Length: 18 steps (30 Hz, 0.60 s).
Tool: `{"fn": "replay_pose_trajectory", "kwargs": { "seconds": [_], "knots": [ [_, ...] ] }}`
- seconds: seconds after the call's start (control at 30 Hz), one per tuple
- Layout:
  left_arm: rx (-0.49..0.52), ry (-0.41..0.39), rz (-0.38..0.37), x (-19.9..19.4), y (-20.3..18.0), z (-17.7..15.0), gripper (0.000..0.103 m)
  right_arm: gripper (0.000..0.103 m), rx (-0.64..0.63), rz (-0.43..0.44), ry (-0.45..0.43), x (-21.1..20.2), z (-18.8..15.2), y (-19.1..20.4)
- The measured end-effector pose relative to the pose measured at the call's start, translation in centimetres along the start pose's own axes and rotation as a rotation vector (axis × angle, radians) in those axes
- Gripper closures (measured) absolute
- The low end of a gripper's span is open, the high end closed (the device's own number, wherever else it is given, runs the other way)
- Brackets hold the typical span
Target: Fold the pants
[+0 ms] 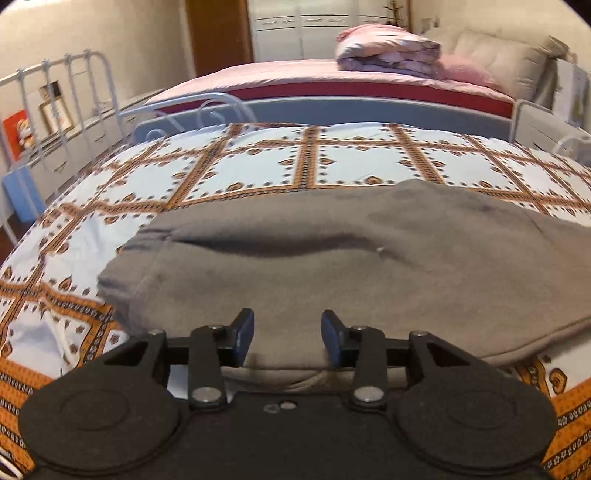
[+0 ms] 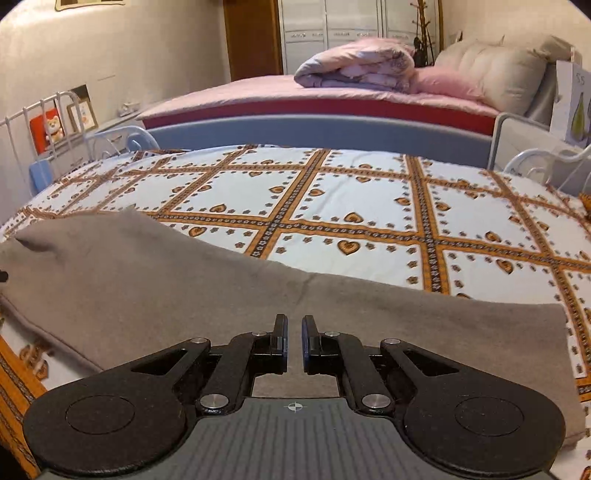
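Observation:
Grey-brown pants (image 1: 332, 258) lie flat across the near part of a bed with a white and orange patterned cover (image 1: 258, 162). My left gripper (image 1: 287, 334) is open, its blue-padded fingers spread just above the near edge of the pants at the wide end. In the right wrist view the pants (image 2: 184, 288) run from the left to a leg end at the right. My right gripper (image 2: 294, 341) hovers over the near edge of the leg, its jaws almost closed with a narrow gap and nothing between them.
A white metal bed rail (image 1: 62, 96) stands at the left, another rail (image 2: 546, 162) at the right. Behind is a second bed with a pink sheet (image 2: 258, 92), a rolled quilt (image 2: 358, 62) and pillows. A wooden door (image 1: 221, 33) and wardrobe stand at the back.

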<state>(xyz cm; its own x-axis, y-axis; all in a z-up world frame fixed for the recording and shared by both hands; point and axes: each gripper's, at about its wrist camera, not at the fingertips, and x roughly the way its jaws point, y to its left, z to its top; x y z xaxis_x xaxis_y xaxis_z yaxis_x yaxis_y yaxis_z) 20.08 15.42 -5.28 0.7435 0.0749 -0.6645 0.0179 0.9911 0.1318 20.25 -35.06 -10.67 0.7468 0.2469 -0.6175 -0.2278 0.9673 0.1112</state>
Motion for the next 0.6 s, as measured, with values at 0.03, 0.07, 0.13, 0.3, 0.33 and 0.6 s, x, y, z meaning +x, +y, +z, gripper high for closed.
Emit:
{"fn": "replay_pose_trajectory", "kwargs": {
  "seconds": [0.03,0.07,0.13,0.3,0.33,0.6],
  "knots": [
    [0.006,-0.001,-0.004,0.0,-0.2,0.1,0.071,0.097,0.002,-0.01,0.004,0.0,-0.1,-0.2],
    [0.011,-0.001,-0.006,0.0,-0.5,0.2,0.071,0.097,0.01,-0.019,0.003,0.0,-0.2,-0.6],
    [0.016,-0.002,-0.017,0.1,-0.9,0.4,0.069,0.097,0.025,-0.041,-0.013,-0.3,-0.4,-1.9],
    [0.044,0.022,-0.049,0.6,-2.6,1.0,0.062,0.097,0.115,-0.117,-0.1,-3.3,-0.9,-5.7],
    [0.04,0.044,-0.058,1.0,-2.8,1.0,0.062,0.097,0.155,-0.135,-0.115,-4.1,-1.1,-6.8],
    [-0.009,0.122,-0.068,3.1,-2.5,0.7,0.06,0.097,0.558,-0.195,-0.12,-9.4,-5.3,-16.6]
  ]
}}
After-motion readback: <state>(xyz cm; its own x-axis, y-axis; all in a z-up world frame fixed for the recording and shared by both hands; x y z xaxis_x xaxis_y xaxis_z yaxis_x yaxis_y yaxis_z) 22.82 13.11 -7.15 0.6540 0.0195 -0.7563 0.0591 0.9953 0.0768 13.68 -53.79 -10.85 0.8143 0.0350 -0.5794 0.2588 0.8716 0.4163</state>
